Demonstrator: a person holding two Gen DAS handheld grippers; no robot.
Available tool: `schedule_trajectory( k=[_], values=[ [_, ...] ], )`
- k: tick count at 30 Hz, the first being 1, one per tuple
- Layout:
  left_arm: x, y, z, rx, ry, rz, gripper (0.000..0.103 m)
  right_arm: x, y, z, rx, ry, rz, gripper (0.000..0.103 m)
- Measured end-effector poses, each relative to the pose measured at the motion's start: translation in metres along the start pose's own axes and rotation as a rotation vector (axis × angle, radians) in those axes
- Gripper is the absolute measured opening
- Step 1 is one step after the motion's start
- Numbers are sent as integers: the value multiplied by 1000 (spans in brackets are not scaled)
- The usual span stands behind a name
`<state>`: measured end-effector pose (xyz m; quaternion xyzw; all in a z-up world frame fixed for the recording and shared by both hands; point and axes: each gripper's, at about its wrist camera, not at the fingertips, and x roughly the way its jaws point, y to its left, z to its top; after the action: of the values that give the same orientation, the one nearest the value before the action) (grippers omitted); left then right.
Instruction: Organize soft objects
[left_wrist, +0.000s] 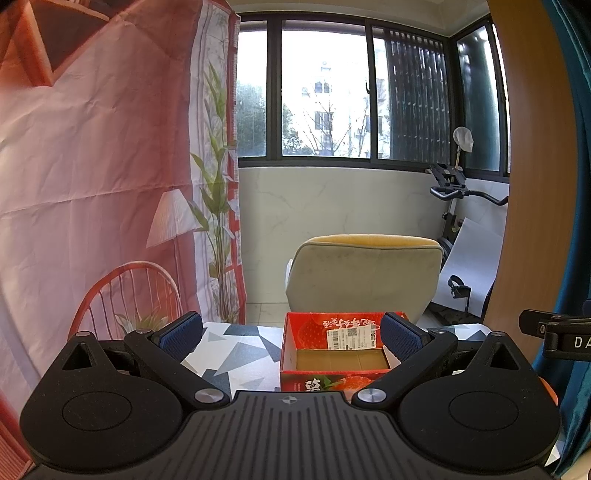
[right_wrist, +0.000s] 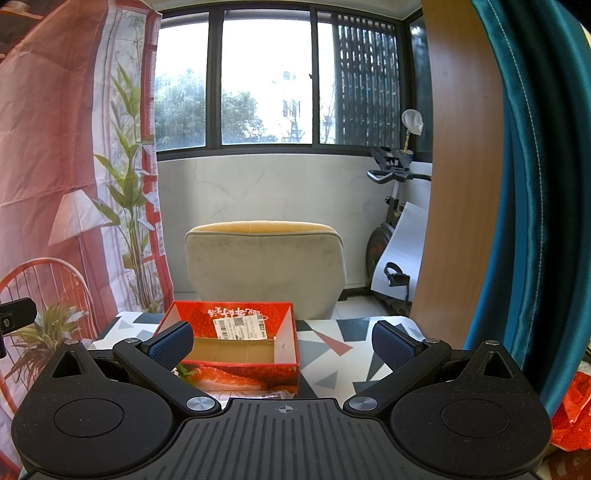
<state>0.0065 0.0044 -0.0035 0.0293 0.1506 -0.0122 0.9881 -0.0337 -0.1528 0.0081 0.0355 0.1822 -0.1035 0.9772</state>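
Both my grippers, left (left_wrist: 291, 338) and right (right_wrist: 282, 341), hang with jaws wide apart and nothing in them, level over the near side of the table (right_wrist: 332, 341). The red box (right_wrist: 236, 354) sits empty ahead. No soft object shows plainly, only something red (right_wrist: 570, 410) at far right, so I might reach blind and knock the light box askew.
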Motion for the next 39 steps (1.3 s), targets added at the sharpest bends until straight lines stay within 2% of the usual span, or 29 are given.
schedule_trajectory(
  k=[15, 25, 31, 36, 39],
  values=[
    [1, 1, 1, -6, 7, -8, 103, 1, -1, 0, 4, -1, 5, 103],
    [9, 3, -3, 13, 1, 21, 103, 5, -20, -10, 75, -63, 94, 103],
    [26, 11, -15, -1, 10, 66, 103, 19, -13, -29, 15, -114, 93, 103],
    [38, 16, -32, 32, -5, 82, 103, 40, -12, -53, 63, -135, 96, 103],
    [48, 21, -45, 21, 9, 93, 103, 55, -9, -67, 53, -106, 90, 103]
  ],
)
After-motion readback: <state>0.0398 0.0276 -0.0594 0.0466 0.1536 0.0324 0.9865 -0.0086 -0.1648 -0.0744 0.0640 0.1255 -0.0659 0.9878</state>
